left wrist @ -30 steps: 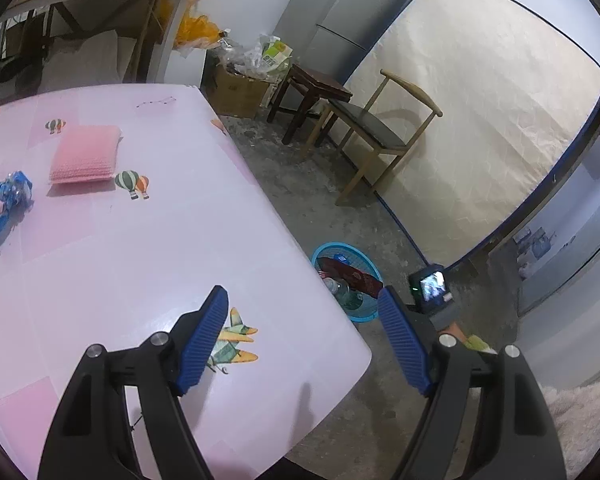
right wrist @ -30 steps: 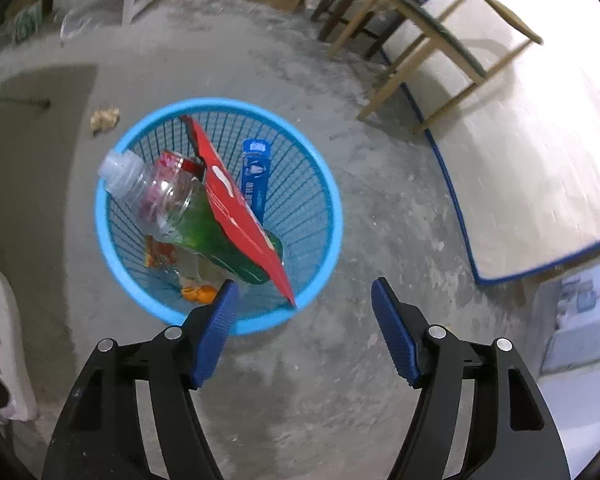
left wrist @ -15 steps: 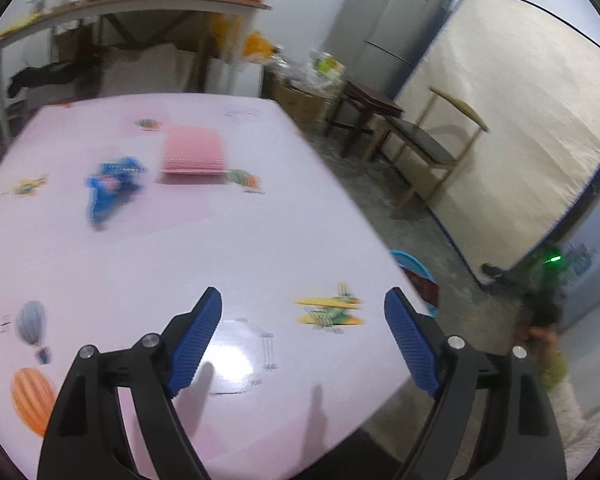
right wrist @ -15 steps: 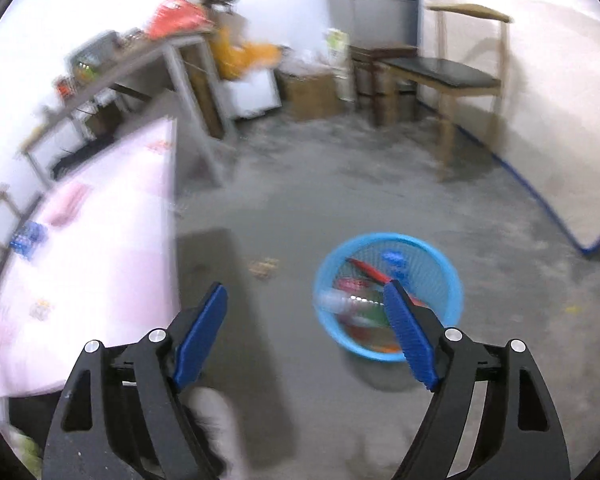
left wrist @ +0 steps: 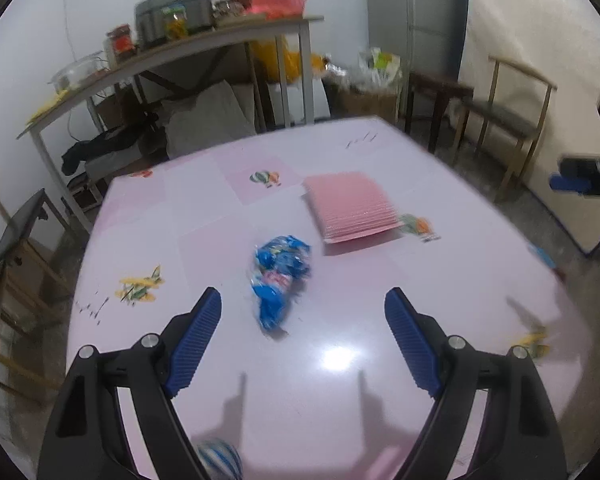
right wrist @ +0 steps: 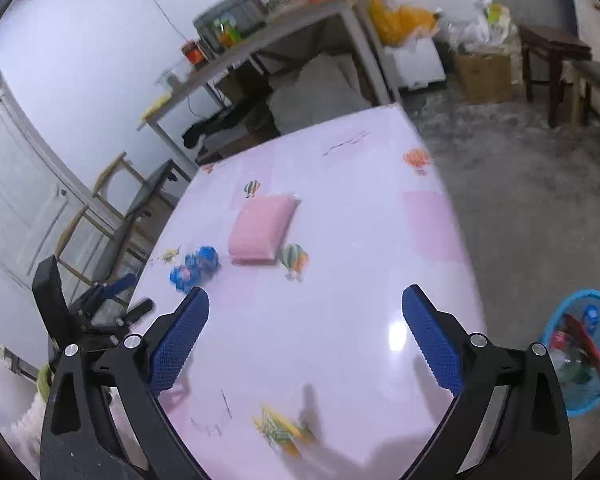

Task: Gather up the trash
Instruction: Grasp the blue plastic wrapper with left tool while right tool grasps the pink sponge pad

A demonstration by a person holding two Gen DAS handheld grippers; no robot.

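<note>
A crumpled blue wrapper (left wrist: 280,276) lies on the pink table (left wrist: 340,380), just ahead of my left gripper (left wrist: 304,312), which is open and empty above the tabletop. A pink padded envelope (left wrist: 352,208) lies beyond the wrapper. In the right wrist view, the wrapper (right wrist: 196,266) and envelope (right wrist: 262,226) sit at the table's left side. My right gripper (right wrist: 304,312) hangs over the table's near corner, its jaws opening with nothing between them. A blue mesh basket (right wrist: 556,396) on the floor at the right holds a bottle, a red wrapper and a small blue carton.
A long side table (left wrist: 220,40) with jars and bags stands behind the pink table. Wooden chairs (left wrist: 512,120) and a dark stool (left wrist: 440,84) stand at the right, another chair (left wrist: 12,260) at the left. A cardboard box (right wrist: 484,72) sits on the concrete floor.
My right gripper rose from just over the basket to above the table and its jaws widened. My left gripper swung from the table's corner toward the blue wrapper, now straight ahead.
</note>
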